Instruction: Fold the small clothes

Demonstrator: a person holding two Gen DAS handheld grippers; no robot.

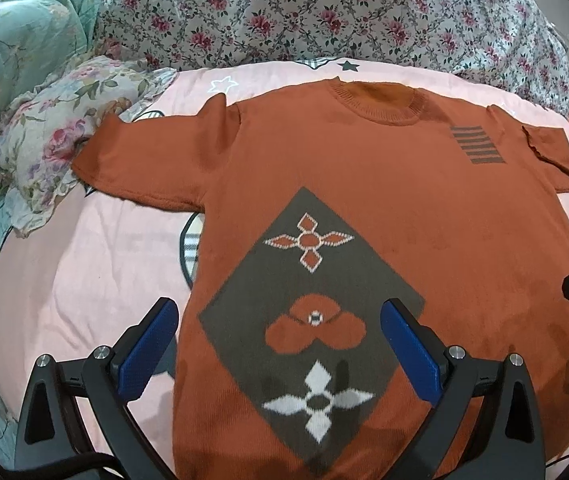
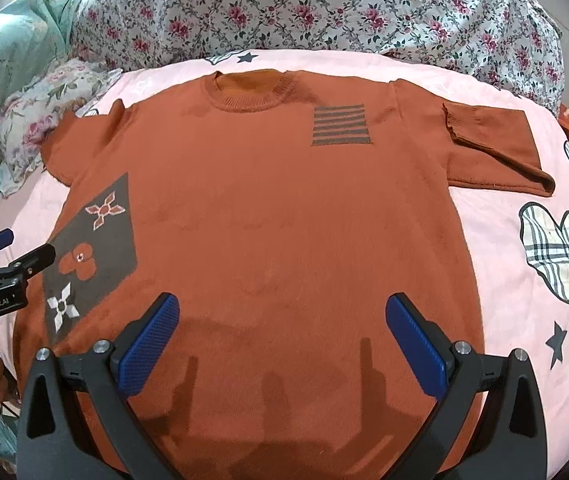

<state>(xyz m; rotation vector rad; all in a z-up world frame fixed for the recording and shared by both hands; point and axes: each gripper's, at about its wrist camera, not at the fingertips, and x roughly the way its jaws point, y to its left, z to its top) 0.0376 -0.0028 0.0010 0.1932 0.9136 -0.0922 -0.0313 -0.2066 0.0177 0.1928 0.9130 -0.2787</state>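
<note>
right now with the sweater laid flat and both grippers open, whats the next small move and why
Probably lower the right gripper toward the right sleeve to fold it inward. The orange sweater lies flat and face up on the pink sheet, nothing is gripped, and that sleeve sticks out sideways with its cuff already doubled back. The left gripper hangs open too.

A pink bedsheet [image 2: 496, 240] printed with a plaid heart [image 2: 564, 260] and dark stars covers the bed. A floral quilt [image 1: 324, 12] lies bunched along the far side. A teal blanket [image 1: 12, 60] and a floral pillow [image 1: 52, 136] sit at left.
</note>
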